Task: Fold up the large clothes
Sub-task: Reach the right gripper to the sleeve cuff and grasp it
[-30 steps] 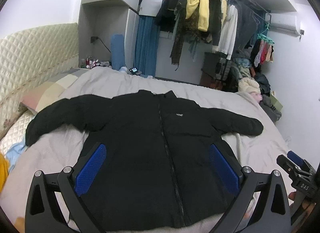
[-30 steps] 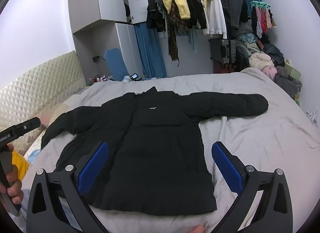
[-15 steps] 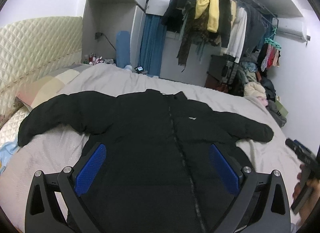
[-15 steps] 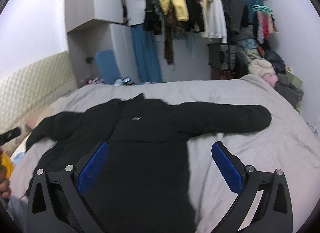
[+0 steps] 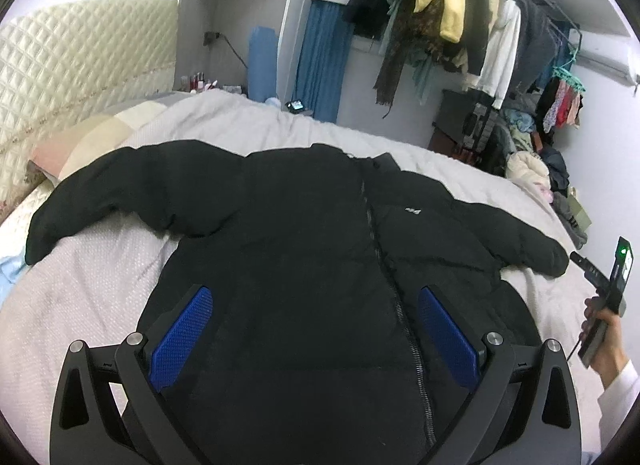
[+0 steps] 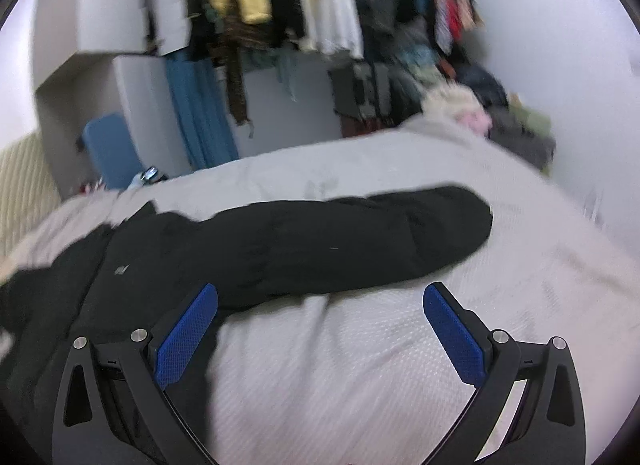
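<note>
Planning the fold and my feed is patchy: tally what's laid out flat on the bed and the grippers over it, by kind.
Black puffer jacket: 1, flat, both sleeves spread
Open grippers: 2, left gripper, right gripper
Total: 3

Right tongs (image 6: 320,341) spread above bedspread (image 6: 360,365), near jacket sleeve (image 6: 360,241).

A bed (image 5: 224,121) covered in pale grey is backed by a quilted cream headboard (image 5: 80,61). Garments are hung along a crowded clothes rail (image 5: 460,17), beside a blue curtain (image 5: 324,65) and white walls.
</note>
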Tool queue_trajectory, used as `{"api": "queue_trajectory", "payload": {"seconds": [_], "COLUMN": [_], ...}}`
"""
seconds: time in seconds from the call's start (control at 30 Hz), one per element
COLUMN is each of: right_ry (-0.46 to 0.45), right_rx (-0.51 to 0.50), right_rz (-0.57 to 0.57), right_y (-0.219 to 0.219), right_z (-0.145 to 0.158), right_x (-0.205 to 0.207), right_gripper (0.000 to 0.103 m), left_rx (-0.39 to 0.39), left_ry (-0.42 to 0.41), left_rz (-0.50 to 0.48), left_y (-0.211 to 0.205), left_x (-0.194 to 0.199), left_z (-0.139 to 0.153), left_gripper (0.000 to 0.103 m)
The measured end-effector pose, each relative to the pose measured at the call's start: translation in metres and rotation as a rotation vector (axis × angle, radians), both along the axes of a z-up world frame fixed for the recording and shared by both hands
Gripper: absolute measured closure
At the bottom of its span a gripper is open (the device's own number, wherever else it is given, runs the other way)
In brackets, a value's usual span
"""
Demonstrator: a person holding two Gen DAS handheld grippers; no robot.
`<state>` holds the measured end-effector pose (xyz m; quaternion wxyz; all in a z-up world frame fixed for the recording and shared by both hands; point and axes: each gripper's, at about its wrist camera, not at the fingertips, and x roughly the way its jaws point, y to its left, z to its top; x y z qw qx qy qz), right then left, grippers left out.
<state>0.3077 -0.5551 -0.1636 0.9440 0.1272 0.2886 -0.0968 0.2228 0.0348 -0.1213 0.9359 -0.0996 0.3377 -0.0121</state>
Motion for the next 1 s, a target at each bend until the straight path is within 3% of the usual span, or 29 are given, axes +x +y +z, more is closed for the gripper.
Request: {"api": "queue_trajectory", "payload": {"seconds": [0.2, 0.4, 0.5, 0.7, 0.8, 0.83, 0.9, 0.93, 1.0], "right_ry": [0.016, -0.055, -0.105, -0.204, -0.208, -0.206, -0.214, -0.215, -0.203], "right_rx": [0.285, 0.5, 0.534, 0.501, 0.516, 0.523, 0.528, 0.507, 0.465], "right_rz": [-0.11, -0.24, -0.266, -0.322, -0.347, -0.345, -0.321, -0.313, -0.298], "right_y": [-0.089, -0.15, -0.163, -0.186, -0.198, -0.2, -0.199, -0.197, -0.194], "right_z": [-0.053, -0.098, -0.108, -0.112, -0.117, -0.118, -0.115, -0.111, -0.098], "right_x": [0.031, 0.056, 0.07, 0.091, 0.1, 0.102, 0.1, 0.099, 0.099], "right_gripper": [0.001, 0.004, 0.005, 0.009, 0.035, 0.055, 0.069, 0.081, 0.089], "left_rx": [0.007, 0.019, 0.032, 0.084, 0.096, 0.1, 0.104, 0.111, 0.127], "left_ry": [0.04, 0.065, 0.064, 0.058, 0.076, 0.085, 0.092, 0.091, 0.093], "left_rz": [0.009, 0.023, 0.044, 0.074, 0.072, 0.071, 0.066, 0.066, 0.067], "left_y": [-0.008, -0.015, -0.016, -0.017, -0.018, -0.018, -0.019, -0.019, -0.02], "left_x": [0.02, 0.038, 0.046, 0.058, 0.065, 0.066, 0.067, 0.067, 0.067], "left_z": [-0.021, -0.04, -0.047, -0.061, -0.069, -0.072, -0.074, -0.075, -0.075], "left_gripper": [0.0, 0.0, 0.0, 0.0, 0.0, 0.0, 0.0, 0.0, 0.0]}}
